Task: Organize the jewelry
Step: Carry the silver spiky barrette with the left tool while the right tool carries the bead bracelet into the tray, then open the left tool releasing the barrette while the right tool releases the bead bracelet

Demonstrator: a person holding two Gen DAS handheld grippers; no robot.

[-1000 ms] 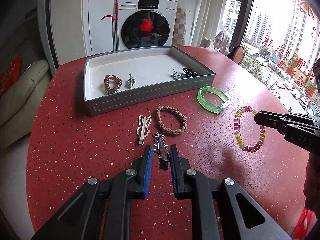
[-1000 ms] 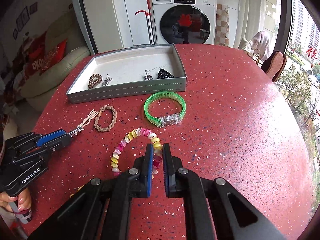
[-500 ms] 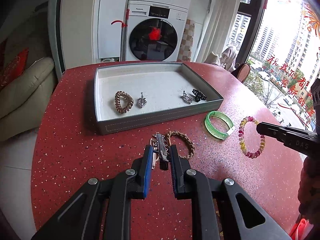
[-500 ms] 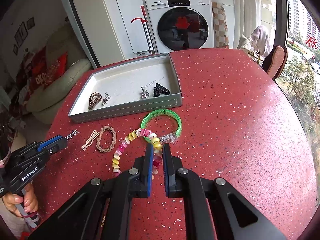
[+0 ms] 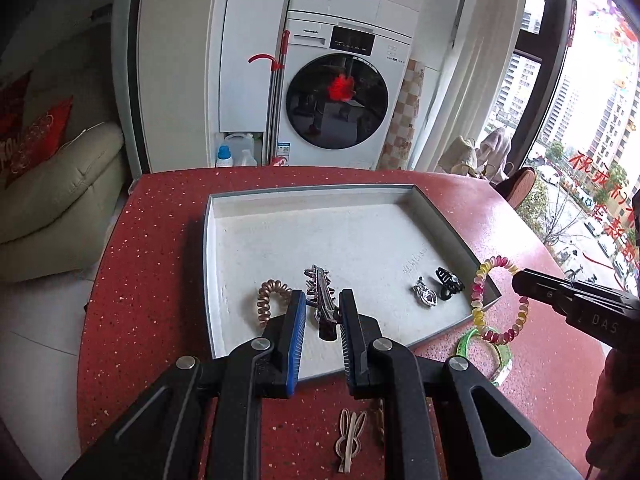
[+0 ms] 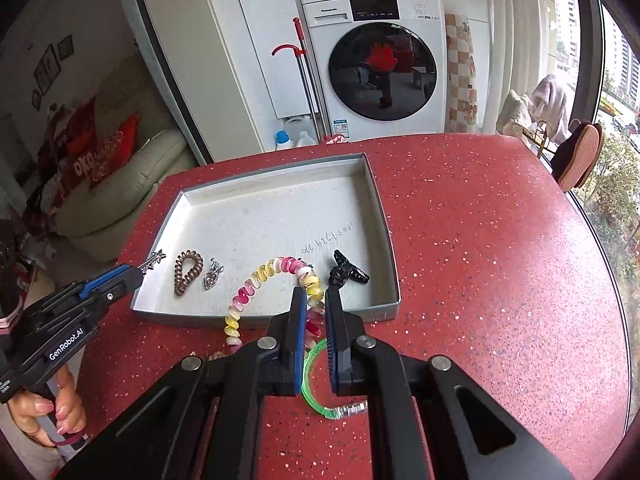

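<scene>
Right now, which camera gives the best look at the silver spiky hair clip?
The left wrist view: the silver spiky hair clip sits centered between the left gripper fingers, over the tray. The right wrist view shows only its tip, small, at the frame's left.

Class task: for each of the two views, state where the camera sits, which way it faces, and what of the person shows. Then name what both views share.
Left wrist: behind the left gripper, facing the tray; it pinches a silver hair clip.
Right wrist: behind the right gripper, facing the tray; it pinches a multicolour coil bracelet; the left hand shows.
Shared: tray, brown coil tie, washing machine.
</scene>
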